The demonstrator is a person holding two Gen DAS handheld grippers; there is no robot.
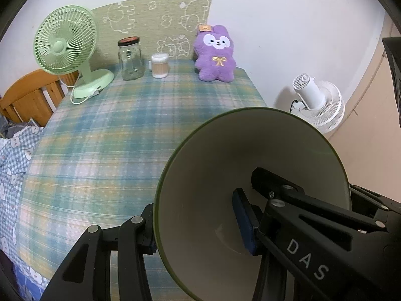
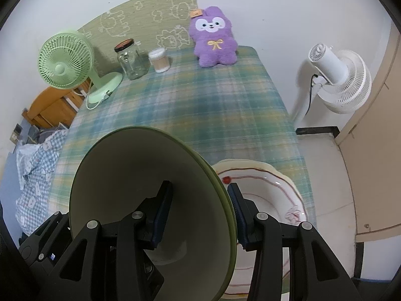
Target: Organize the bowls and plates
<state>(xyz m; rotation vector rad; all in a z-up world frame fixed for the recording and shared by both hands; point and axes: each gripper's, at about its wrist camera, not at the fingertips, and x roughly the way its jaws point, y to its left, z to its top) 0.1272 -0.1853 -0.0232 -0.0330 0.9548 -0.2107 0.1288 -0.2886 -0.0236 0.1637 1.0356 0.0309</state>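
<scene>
Ahead, the cloth (image 1: 105, 135) lies bare to the far edge; one bowl (image 2: 140, 175), both grippers (image 1: 198, 225) (image 2: 200, 210) clamped on its rim, one plate (image 2: 273, 190), two fans (image 1: 65, 47) (image 1: 318, 102)

- You get soft, even indoor light, with faint shadows.
- Fisheye bends your edges; corners go black.
- The tablecloth (image 1: 100, 135) smears slightly; the wall (image 1: 275, 25) looks pale.

bowl (image 1: 220, 165): smooth, glossy, cream inside, green outside | plate (image 2: 273, 195): glazed, glossy | tablecloth (image 1: 120, 130): matt woven plaid cloth | jar (image 1: 130, 60): clear glass | plush toy (image 1: 215, 55): fuzzy purple fabric | gripper pads (image 1: 244, 223): matt blue
</scene>
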